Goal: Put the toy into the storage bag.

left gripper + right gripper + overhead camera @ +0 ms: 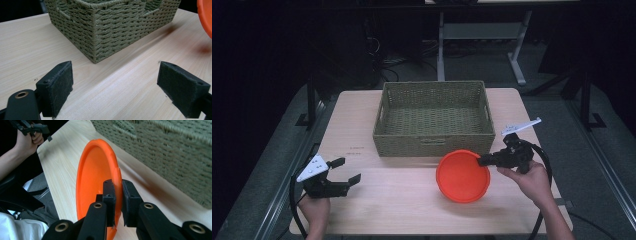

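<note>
Two hand-held grippers work over a pale wooden table (pixel 412 200) in a dark room: the right hand-held gripper (pixel 482 161) clamps an orange plate's (pixel 462 176) rim at three o'clock, while the left hand-held gripper (pixel 348 170) gapes empty.

Plate (pixel 95 177) rim hidden between right tongs (pixel 118 195) pads; basket (pixel 160 152) beyond them blurred, cropped at the edge.

Left black two-jaw gripper (pixel 344 172) low at near-left, jaws wide apart, nothing between pads (pixel 58 86), pointing right and slightly away. Left hand (pixel 314 210) grips it from below, forearm entering bottom edge. Right black two-jaw gripper (pixel 484 160) pointing left, jaws clamped tight. Right hand (pixel 527 180) wraps its handle, forearm angled in from bottom right.
</note>
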A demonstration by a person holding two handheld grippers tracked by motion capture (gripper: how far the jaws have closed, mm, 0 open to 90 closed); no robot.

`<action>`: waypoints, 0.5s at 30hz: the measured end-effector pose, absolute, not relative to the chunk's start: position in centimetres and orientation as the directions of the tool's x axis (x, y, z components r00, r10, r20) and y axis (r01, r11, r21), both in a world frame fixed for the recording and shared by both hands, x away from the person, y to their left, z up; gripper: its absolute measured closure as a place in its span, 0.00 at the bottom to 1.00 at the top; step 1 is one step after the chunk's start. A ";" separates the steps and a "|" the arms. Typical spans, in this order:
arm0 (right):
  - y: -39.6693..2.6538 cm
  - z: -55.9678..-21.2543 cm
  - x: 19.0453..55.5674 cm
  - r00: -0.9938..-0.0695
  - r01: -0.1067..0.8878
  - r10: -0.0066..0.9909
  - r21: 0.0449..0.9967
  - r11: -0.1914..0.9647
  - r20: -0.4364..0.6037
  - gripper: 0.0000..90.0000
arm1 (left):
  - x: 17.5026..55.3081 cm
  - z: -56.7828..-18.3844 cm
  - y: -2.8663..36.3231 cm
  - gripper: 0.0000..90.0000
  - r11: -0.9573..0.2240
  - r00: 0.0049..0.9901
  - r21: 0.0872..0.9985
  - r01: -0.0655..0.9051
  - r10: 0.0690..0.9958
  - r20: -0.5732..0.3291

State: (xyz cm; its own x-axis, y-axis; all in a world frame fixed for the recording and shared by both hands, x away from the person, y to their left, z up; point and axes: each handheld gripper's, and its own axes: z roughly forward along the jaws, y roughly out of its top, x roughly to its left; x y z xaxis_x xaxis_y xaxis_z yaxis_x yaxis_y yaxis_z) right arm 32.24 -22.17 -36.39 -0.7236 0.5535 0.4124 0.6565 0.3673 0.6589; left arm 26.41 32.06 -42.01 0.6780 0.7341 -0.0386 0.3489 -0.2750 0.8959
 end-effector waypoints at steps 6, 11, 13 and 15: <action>-21.9 -35.3 32.6 -0.728 0.649 0.548 0.672 0.356 0.413 0.91 | 26.4 -42.0 32.1 0.14 -0.268 0.676 0.899 0.348 0.736 -0.043; -21.6 -34.1 32.9 -0.735 0.639 0.546 0.680 0.360 0.402 0.91 | 26.4 -42.0 32.1 0.14 -0.260 0.675 0.900 0.350 0.737 -0.049; -21.5 -33.8 33.0 -0.741 0.632 0.542 0.685 0.362 0.397 0.91 | 26.4 -41.9 32.2 0.14 -0.262 0.677 0.901 0.346 0.735 -0.046; -21.3 -33.3 33.0 -0.742 0.630 0.543 0.685 0.366 0.392 0.91 | 26.4 -41.9 32.2 0.14 -0.258 0.679 0.904 0.342 0.733 -0.048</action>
State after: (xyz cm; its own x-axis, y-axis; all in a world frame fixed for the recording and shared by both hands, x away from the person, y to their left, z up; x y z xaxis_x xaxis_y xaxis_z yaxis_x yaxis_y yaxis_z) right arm 32.99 -21.29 -33.34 -0.7421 0.5433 0.3924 0.6301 0.3660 0.6848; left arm 26.38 32.17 -41.94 0.6785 0.7330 -0.0476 0.3420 -0.2579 0.9036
